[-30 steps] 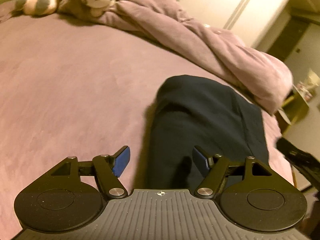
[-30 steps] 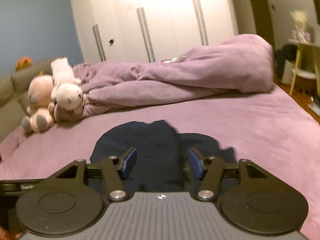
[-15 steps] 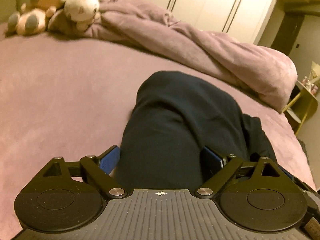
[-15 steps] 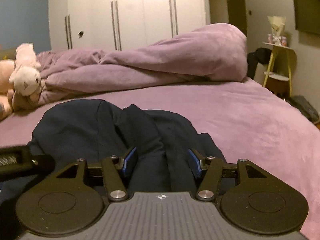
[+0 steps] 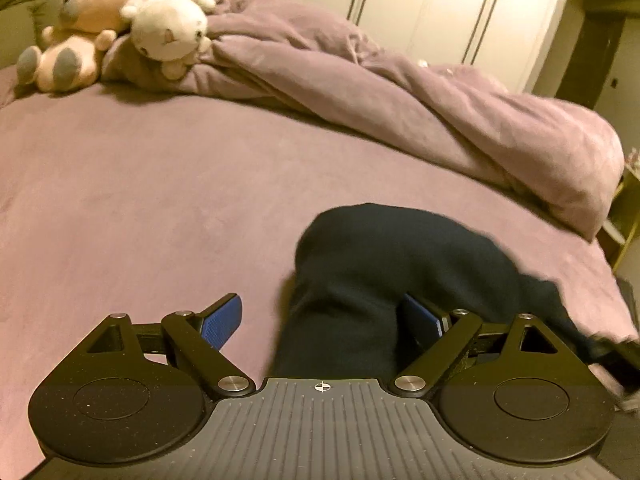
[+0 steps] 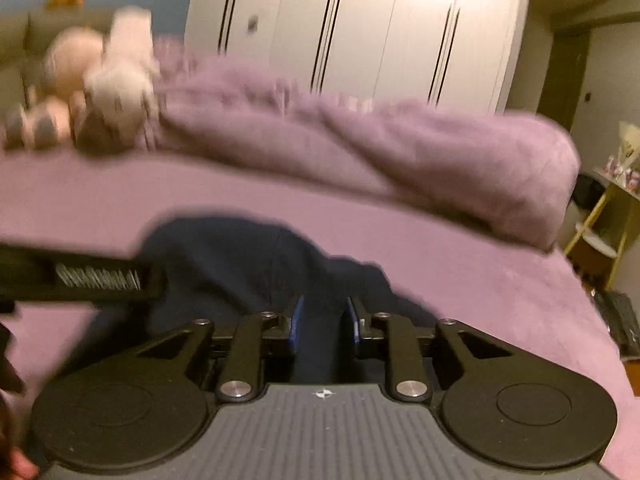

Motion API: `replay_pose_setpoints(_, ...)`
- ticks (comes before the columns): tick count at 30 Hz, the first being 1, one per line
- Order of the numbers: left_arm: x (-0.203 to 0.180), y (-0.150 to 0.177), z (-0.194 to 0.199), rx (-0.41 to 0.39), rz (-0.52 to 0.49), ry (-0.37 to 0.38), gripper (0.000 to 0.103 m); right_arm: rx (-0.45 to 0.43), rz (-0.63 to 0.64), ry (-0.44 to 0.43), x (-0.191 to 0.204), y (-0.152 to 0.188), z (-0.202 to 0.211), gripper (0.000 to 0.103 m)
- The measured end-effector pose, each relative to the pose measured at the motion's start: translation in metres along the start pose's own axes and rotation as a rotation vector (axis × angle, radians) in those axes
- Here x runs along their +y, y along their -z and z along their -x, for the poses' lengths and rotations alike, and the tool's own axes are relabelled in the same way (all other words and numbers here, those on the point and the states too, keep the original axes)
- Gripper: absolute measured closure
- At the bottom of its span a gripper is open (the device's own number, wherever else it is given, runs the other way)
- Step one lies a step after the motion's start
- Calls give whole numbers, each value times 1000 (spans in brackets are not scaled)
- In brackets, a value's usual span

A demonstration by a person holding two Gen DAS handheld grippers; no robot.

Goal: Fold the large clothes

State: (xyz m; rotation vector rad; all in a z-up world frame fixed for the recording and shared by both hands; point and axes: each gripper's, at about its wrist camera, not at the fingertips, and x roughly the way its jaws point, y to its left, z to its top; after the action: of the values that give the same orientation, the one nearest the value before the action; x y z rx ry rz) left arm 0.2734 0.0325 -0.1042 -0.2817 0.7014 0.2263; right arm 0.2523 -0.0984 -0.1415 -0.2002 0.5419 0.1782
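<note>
A dark navy garment (image 5: pixel 400 252) lies bunched on the purple bed sheet (image 5: pixel 140 200). My left gripper (image 5: pixel 320 304) stands open and wide over its near end. The cloth lies against the right pad, and the left pad (image 5: pixel 222 320) hangs over bare sheet. In the right wrist view my right gripper (image 6: pixel 325 312) is closing, and its blue pads pinch a raised fold of the garment (image 6: pixel 224 256). The left gripper's black body (image 6: pixel 80 276) crosses that view at the left.
A rumpled purple duvet (image 5: pixel 400 92) runs along the far side of the bed. Two plush toys (image 5: pixel 120 20) sit at its far left end. White wardrobe doors (image 6: pixel 380 40) stand behind, and a yellow side table (image 6: pixel 600 232) is past the bed's right edge.
My right jaws have narrowed from half open onto a fold of the garment. My left jaws have widened and slid left, so the left pad is now off the cloth.
</note>
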Motion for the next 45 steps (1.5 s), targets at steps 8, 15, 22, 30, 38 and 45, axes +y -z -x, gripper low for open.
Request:
replay_pose_setpoints(8, -10, 9, -26, 72, -22, -13, 7, 138, -84, -6, -20, 24, -42, 86)
replay_pose_setpoints(15, 5, 31, 49, 78, -105, 44, 9, 10, -126, -70, -31, 40, 61, 86)
replay_pose_setpoints(22, 19, 100, 121, 155, -125, 124, 10, 68, -146, -49, -36, 99, 134, 82)
replay_pose_setpoints(30, 19, 110, 137, 146, -162, 114, 9, 118, -131, -5, -34, 111, 151, 82)
replay_pose_setpoints(38, 17, 125, 126, 118, -226, 91, 5, 128, -47, 24, -19, 125, 134, 80)
replay_pose_setpoints(45, 27, 130, 161, 106, -252, 100, 5, 146, -82, 13, -21, 127, 171, 47)
